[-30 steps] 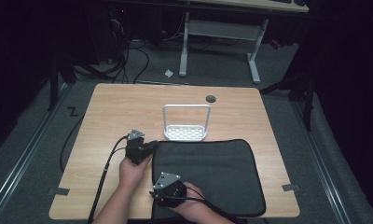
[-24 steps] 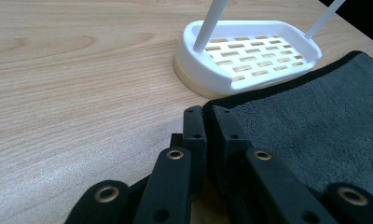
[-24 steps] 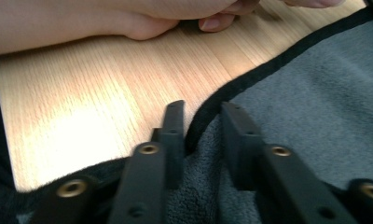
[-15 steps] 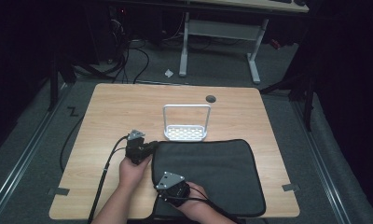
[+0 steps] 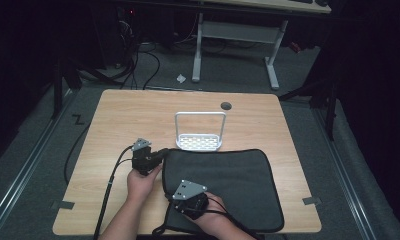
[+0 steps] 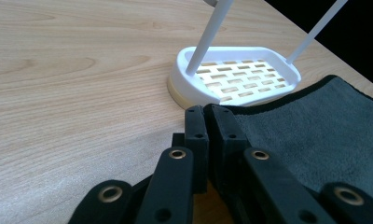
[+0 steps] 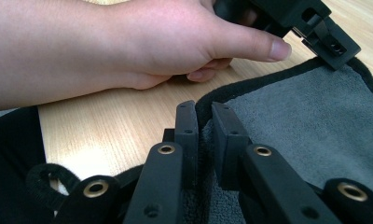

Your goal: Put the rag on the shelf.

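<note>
A dark grey mat [image 5: 228,185] with a black border lies flat on the wooden table [image 5: 118,120]. My left gripper [image 5: 163,152] sits at the mat's far-left corner. Its jaws are shut, with their tips [image 6: 205,116] against the mat's [image 6: 315,135] black edge. Whether fabric is pinched between them is unclear. My right gripper [image 5: 174,186] is at the mat's left edge, nearer the front. It [image 7: 203,116] is shut on the black border of the mat [image 7: 306,121]. The person's left hand [image 7: 142,42] and the left gripper [image 7: 331,46] lie just beyond it.
A white slotted tray with a tall loop handle [image 5: 200,142] stands just behind the mat's far edge; its base [image 6: 240,77] is close ahead of the left jaws. A round cable hole [image 5: 226,105] is near the table's back edge. Cables trail off the front left.
My right gripper has edged slightly to the right along the mat's left edge. The left gripper and the mat have stayed put.
</note>
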The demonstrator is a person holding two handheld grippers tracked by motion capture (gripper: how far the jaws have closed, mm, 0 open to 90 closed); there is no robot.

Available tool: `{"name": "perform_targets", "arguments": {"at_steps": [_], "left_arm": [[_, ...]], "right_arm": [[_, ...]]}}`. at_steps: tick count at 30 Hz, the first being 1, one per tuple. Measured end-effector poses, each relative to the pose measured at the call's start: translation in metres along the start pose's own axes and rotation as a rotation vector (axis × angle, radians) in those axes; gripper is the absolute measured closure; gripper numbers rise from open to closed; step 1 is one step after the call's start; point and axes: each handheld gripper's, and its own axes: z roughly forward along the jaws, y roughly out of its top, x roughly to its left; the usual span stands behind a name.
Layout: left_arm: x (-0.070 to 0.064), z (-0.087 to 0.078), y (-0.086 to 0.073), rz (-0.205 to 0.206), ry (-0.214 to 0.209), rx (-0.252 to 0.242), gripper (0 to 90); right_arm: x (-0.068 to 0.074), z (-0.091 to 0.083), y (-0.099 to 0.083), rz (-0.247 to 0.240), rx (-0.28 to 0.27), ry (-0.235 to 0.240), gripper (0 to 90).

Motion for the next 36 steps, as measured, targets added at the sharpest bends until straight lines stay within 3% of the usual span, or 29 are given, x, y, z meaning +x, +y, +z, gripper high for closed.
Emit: {"name": "perform_targets", "arguments": {"at_steps": [1,6,9,14,19,26,31,36], "left_arm": [[0.002,-0.001,0.002,-0.032,-0.012,-0.011,85.7],[0.006,-0.006,0.007,-0.054,-0.019,-0.051,85.9],[0.007,-0.006,0.007,-0.041,-0.013,-0.045,85.9],[0.012,-0.011,0.008,-0.039,-0.007,-0.077,86.0],[0.016,-0.014,0.007,-0.051,-0.009,-0.071,85.9],[0.028,-0.039,0.010,-0.069,0.032,-0.105,86.0],[0.041,-0.055,0.008,-0.081,0.067,-0.099,86.0],[0.055,-0.081,0.007,-0.085,0.110,-0.115,86.1]], "right_arm": [[0.002,-0.003,0.003,-0.020,-0.005,-0.012,82.4],[0.001,-0.004,0.010,-0.012,-0.032,-0.019,82.3],[0.003,-0.001,0.013,-0.018,-0.044,-0.016,82.3],[0.004,0.003,0.016,-0.024,-0.069,-0.022,82.3],[0.010,0.010,0.020,-0.023,-0.052,-0.018,82.3],[0.023,0.020,0.037,-0.051,-0.070,-0.004,82.3],[0.035,0.033,0.051,-0.074,-0.083,0.024,82.2],[0.044,0.046,0.066,-0.090,-0.114,0.053,82.3]]}}
